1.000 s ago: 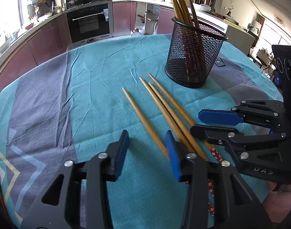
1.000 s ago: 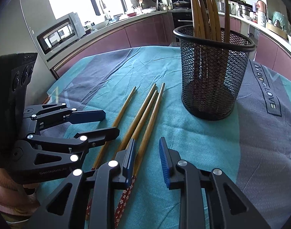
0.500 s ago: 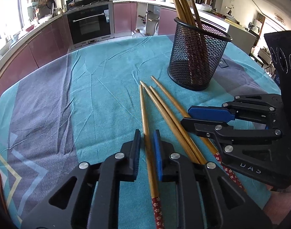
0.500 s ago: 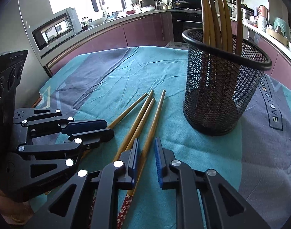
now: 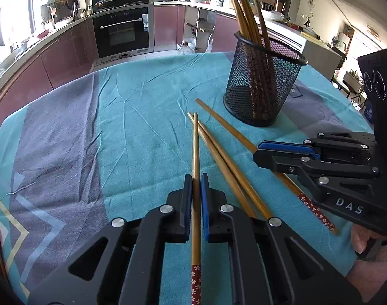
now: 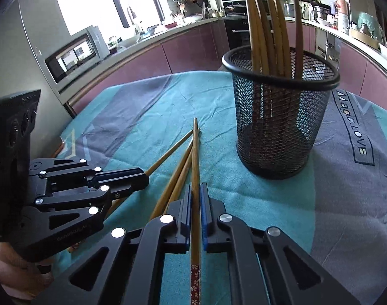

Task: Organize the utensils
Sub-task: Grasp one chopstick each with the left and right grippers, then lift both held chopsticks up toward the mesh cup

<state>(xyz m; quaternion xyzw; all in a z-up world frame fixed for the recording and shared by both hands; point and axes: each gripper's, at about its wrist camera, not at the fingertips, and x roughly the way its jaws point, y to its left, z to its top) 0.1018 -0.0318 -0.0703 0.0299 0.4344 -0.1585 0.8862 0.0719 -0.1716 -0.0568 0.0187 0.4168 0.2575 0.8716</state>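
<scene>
The left tool [image 5: 196,178] is pinching one chopstick [image 5: 196,147] above the desk [image 5: 142,127]. The right tool [image 6: 196,190] is pinching another chopstick [image 6: 195,152]. Two more chopsticks [image 5: 218,152] lie between them, near the mesh holder [image 6: 277,127] with upright chopsticks.

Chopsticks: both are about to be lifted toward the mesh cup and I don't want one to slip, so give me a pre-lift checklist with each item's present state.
1. Left gripper jaws shut on its chopstick: ok.
2. Right gripper jaws shut on its chopstick: ok.
3. Each grip near the middle of its stick: not ok, both sit toward the patterned end.
4. Two loose chopsticks clear of the held ones: not ok, tips cross.
5. Mesh cup upright: ok.
6. Room left in cup: ok.
</scene>
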